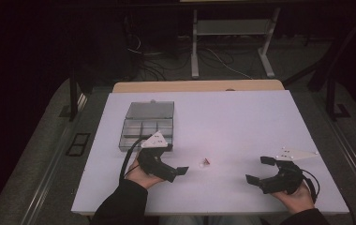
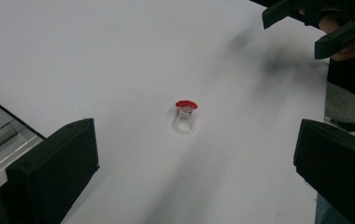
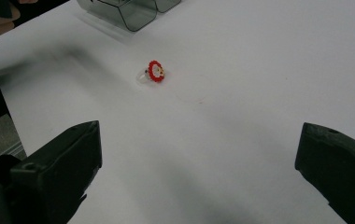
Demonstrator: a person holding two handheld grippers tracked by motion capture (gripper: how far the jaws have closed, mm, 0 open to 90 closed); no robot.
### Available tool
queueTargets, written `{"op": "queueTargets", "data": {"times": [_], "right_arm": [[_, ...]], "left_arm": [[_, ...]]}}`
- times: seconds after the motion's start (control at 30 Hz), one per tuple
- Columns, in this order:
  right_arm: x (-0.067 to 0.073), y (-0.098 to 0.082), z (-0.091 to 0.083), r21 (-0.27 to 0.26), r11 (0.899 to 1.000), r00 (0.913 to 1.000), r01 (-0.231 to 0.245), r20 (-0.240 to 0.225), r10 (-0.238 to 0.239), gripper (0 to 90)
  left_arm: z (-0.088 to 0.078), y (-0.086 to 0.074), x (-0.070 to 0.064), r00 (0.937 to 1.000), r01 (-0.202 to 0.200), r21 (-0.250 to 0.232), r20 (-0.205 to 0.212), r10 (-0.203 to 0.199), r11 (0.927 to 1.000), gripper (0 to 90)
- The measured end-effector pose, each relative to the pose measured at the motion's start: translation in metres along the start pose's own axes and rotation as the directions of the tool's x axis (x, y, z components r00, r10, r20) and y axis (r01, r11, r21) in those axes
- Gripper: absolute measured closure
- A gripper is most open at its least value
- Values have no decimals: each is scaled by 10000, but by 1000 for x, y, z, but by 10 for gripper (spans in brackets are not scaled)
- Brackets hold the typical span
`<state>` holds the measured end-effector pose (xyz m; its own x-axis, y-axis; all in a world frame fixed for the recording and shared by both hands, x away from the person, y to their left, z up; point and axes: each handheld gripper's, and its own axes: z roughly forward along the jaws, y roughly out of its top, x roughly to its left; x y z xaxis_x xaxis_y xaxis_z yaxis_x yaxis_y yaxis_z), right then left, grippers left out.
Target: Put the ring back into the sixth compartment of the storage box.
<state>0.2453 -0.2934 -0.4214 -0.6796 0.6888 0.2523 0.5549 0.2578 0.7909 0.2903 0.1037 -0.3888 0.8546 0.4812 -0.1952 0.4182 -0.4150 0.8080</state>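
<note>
A small clear ring with a red flower-shaped top lies on the white table, between the two grippers. My left gripper is held just left of it, open, jaws pointing right toward the ring, which lies a short way ahead of the wide-apart jaws. My right gripper sits farther off at the right, also open and empty, facing left. In the right gripper view the ring lies on its side well ahead of the jaws.
A clear plastic compartment box with its lid raised stands behind the left hand; its corner shows in the right gripper view. A wooden board edge runs along the table's back. Desk legs and cables stand on the floor beyond.
</note>
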Motion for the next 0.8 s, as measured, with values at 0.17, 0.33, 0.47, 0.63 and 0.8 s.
{"op": "queueTargets", "data": {"times": [0.17, 0.33, 0.47, 0.63, 0.8], "right_arm": [[0, 0, 0, 5, 10000, 10000, 0, 7, 0, 6], [0, 0, 0, 10, 10000, 10000, 14, 14, -14, 5], [0, 0, 0, 18, 10000, 10000, 16, 10, -16, 6], [-1, 0, -1, 5, 10000, 10000, 14, 3, -14, 5], [0, 0, -1, 15, 10000, 10000, 2, -26, -2, 5]], "left_arm": [[7, 7, 0, 9999, -147, 197, 93, 145, 9997, 0], [14, 11, -1, 9995, -248, 394, 194, 241, 9989, 0], [18, 14, -1, 9991, -344, 504, 284, 330, 9981, 0], [26, 19, -2, 9985, -430, 653, 379, 405, 9969, 0], [36, 21, -2, 9977, -502, 847, 489, 462, 9951, 0]]}}
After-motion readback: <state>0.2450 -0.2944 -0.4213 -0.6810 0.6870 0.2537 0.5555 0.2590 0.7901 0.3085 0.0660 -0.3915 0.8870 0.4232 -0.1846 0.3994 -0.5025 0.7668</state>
